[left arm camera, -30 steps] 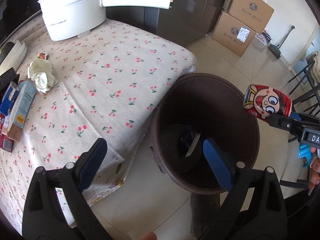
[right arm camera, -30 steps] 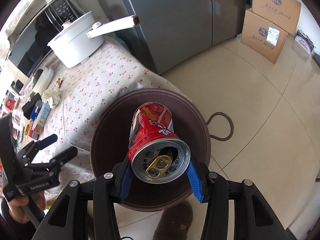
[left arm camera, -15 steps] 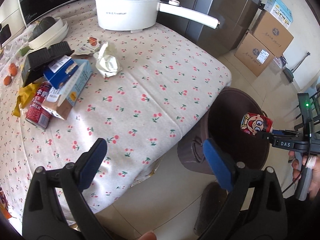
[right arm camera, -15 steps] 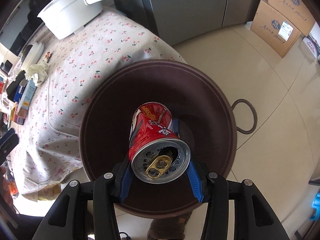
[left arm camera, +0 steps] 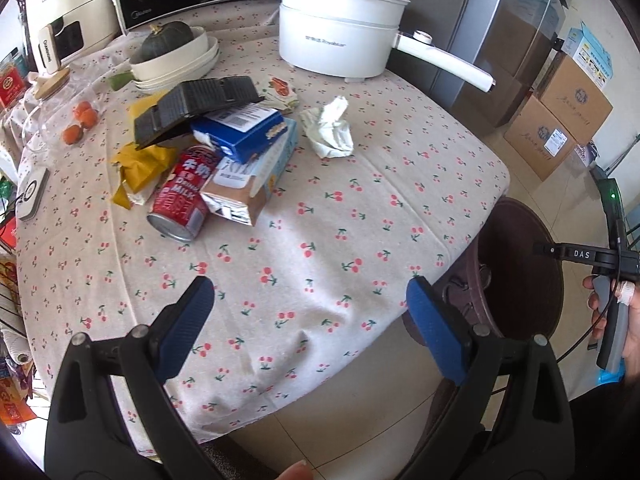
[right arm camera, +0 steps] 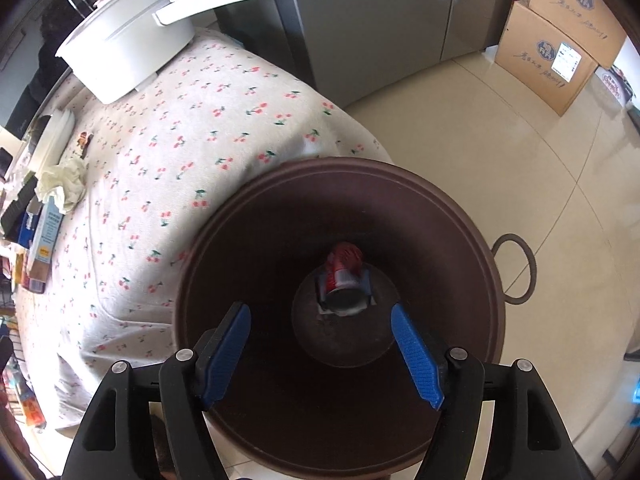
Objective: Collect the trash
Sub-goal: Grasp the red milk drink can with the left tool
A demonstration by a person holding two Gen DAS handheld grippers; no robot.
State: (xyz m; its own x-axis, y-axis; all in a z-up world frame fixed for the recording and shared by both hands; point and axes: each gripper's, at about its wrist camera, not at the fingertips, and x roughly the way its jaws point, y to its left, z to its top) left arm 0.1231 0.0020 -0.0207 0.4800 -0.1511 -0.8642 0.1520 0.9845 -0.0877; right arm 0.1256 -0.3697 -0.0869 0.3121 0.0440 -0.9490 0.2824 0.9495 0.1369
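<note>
A dark brown trash bin [right arm camera: 340,184] stands on the floor beside the table. A red can [right arm camera: 344,276] lies at its bottom on a blue item. My right gripper [right arm camera: 320,350] is open and empty above the bin. My left gripper [left arm camera: 310,330] is open and empty over the cherry-print table [left arm camera: 340,200]. On the table lie a red milk can [left arm camera: 182,200], a carton [left arm camera: 252,184], a blue box [left arm camera: 240,130], a yellow wrapper [left arm camera: 140,168] and a crumpled tissue [left arm camera: 330,130]. The bin also shows in the left wrist view [left arm camera: 520,272].
A white electric pot [left arm camera: 340,36] with a long handle stands at the back. A bowl with a squash [left arm camera: 176,52], a black tray [left arm camera: 200,100] and oranges [left arm camera: 80,120] sit left. Cardboard boxes [right arm camera: 552,52] and a fridge [right arm camera: 380,20] stand beyond the bin.
My right gripper opened and the red can dropped to the bottom of the bin. My left gripper swung left from the bin to over the table.
</note>
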